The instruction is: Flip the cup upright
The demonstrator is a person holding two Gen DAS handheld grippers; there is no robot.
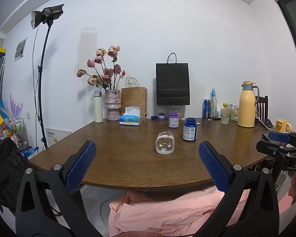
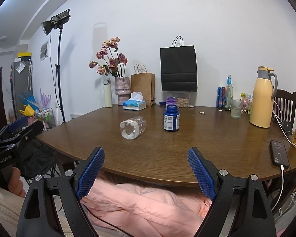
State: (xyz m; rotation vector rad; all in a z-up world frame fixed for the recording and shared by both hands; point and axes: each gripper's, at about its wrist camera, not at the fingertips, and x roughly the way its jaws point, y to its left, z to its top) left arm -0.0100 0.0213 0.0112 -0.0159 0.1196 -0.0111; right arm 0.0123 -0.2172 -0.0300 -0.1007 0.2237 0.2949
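Clear plastic, the cup (image 1: pixel 165 142) lies on its side near the middle of the wooden table (image 1: pixel 118 165), with a blue bottle (image 1: pixel 190 129) standing just beside it. Its mouth seems to face the cameras, though glare blurs this. Left gripper (image 1: pixel 147 164) and right gripper (image 2: pixel 146 170) both hang wide apart over the near edge, holding nothing.

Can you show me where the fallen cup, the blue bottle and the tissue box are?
cup (image 1: pixel 165 143): left wrist view, its clear side.
blue bottle (image 2: pixel 171 119): right wrist view, its label.
tissue box (image 1: pixel 130 120): left wrist view, its blue front.
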